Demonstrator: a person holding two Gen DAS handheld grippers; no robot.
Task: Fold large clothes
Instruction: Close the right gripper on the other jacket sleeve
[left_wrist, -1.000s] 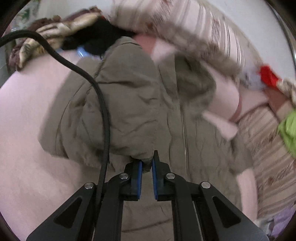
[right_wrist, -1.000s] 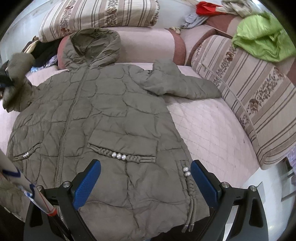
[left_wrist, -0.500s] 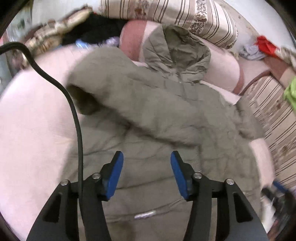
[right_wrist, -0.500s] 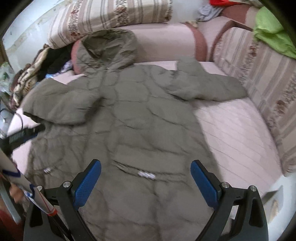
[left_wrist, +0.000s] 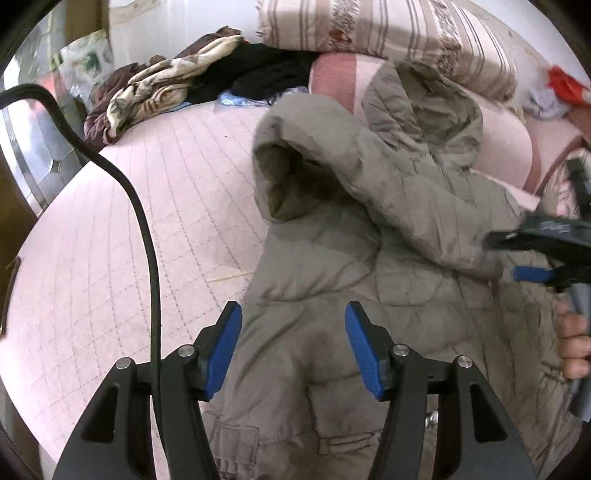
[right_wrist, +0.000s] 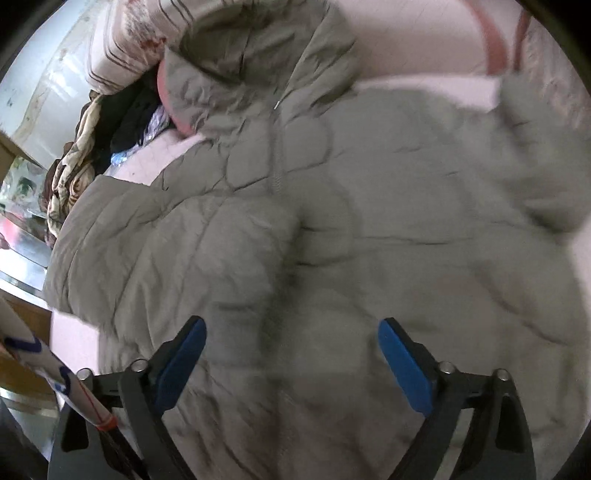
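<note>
An olive quilted hooded coat (left_wrist: 332, 288) lies front up on the pink quilted bed (left_wrist: 147, 221). Its left sleeve (left_wrist: 369, 177) is folded in over the chest, cuff opening facing left. The hood (left_wrist: 424, 99) rests against a pink bolster. My left gripper (left_wrist: 293, 347) is open and empty just above the coat's lower left side. My right gripper (right_wrist: 291, 365) is open and empty, hovering close over the coat's middle (right_wrist: 332, 221); it also shows at the right edge of the left wrist view (left_wrist: 546, 258). The right wrist view is blurred.
A striped pillow (left_wrist: 388, 29) lies behind the hood. A heap of patterned and black clothes (left_wrist: 177, 85) sits at the bed's far left corner. A black cable (left_wrist: 147, 240) hangs over the left side. Red cloth (left_wrist: 565, 85) lies far right.
My left gripper let go of the sleeve, which now lies folded over the chest, and drew back open. My right gripper moved forward and left, closer over the coat.
</note>
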